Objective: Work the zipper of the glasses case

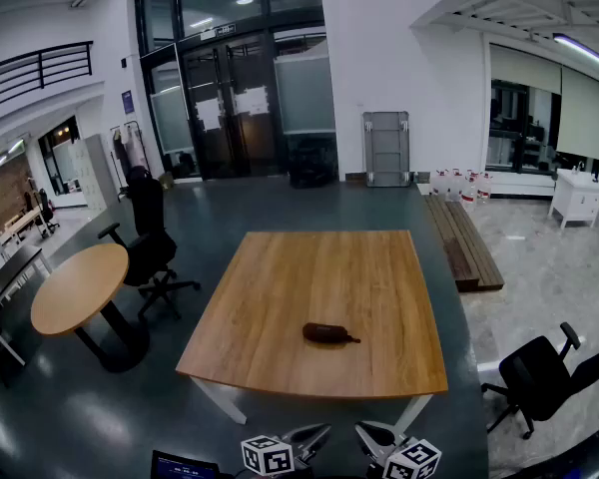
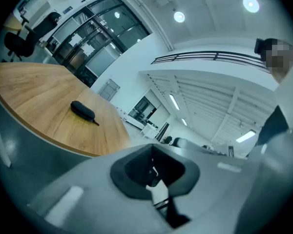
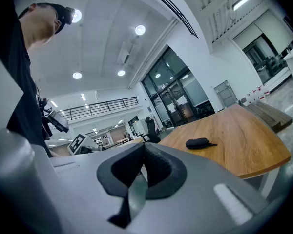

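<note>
A dark, oval glasses case point(image 1: 329, 334) lies closed on the wooden table point(image 1: 319, 277), toward its near edge, with its zipper pull pointing right. Both grippers hang below the table's near edge, well short of the case. My left gripper point(image 1: 317, 433) and right gripper point(image 1: 369, 434) are shut and hold nothing. In the left gripper view the case point(image 2: 82, 111) sits far off at the left, beyond the closed left gripper point(image 2: 154, 173). The right gripper view has the case point(image 3: 197, 143) on the table at the right, beyond the closed right gripper point(image 3: 142, 162).
A round wooden table point(image 1: 78, 287) and a black office chair point(image 1: 148, 242) stand at the left. Another black chair point(image 1: 539, 375) is at the near right. A low wooden bench point(image 1: 464, 239) lies right of the table. A small screen point(image 1: 183, 465) shows at the bottom left.
</note>
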Motion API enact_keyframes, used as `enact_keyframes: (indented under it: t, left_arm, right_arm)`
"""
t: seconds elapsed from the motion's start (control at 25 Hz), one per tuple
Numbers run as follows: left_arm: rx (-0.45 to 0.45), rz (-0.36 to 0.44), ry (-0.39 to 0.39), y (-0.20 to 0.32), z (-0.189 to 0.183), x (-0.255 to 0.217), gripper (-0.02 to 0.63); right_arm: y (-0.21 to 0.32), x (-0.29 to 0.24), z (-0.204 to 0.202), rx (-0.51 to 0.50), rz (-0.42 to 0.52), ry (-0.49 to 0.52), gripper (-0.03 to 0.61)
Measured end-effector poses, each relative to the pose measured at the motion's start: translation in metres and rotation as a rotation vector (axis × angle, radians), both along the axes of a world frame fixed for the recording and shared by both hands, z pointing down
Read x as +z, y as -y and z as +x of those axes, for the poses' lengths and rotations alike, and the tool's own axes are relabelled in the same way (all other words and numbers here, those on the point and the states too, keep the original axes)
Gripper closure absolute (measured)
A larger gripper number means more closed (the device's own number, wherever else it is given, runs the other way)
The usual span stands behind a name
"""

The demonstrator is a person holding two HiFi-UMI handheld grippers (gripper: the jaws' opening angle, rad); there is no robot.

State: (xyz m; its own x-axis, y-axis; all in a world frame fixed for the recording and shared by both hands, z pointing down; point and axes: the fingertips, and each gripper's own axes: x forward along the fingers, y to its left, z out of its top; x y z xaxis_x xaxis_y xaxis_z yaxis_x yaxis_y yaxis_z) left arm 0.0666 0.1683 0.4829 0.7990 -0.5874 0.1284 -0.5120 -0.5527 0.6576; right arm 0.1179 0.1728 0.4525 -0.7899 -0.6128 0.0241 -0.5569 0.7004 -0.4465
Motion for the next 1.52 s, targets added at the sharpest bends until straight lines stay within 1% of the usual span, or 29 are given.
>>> enact_keyframes:
  t: [0.28, 0.48, 0.64, 0.84, 1.0, 1.32, 1.52]
  left_arm:
    - [0.018, -0.011, -0.011, 0.001, 0.013, 0.002, 0.612]
    - [0.009, -0.007, -0.002, 0.002, 0.015, 0.0, 0.612]
    - [0.006, -0.001, -0.002, -0.001, 0.011, 0.001, 0.612]
    - [0.003, 0.028, 0.001, 0.004, 0.014, -0.008, 0.612]
    - [0.002, 0.029, -0.005, 0.013, 0.009, -0.022, 0.612]
    - [0.017, -0.01, 0.008, 0.02, 0.003, -0.021, 0.612]
    - [0.002, -0.041, -0.014, 0.049, -0.015, -0.013, 0.612]
  right_arm:
    - [0.003, -0.002, 0.012, 0.013, 0.006, 0.0, 0.574]
    - [0.001, -0.003, 0.015, 0.011, 0.01, -0.001, 0.574]
    - [-0.003, -0.005, 0.013, 0.004, 0.041, 0.004, 0.574]
    - [0.004, -0.014, 0.022, 0.021, 0.066, 0.026, 0.574]
    - [0.013, -0.028, 0.02, 0.033, 0.074, 0.047, 0.573]
    - [0.022, -0.027, 0.009, 0.035, 0.036, 0.068, 0.571]
    - [0.049, -0.021, 0.0, 0.061, 0.003, 0.064, 0.549]
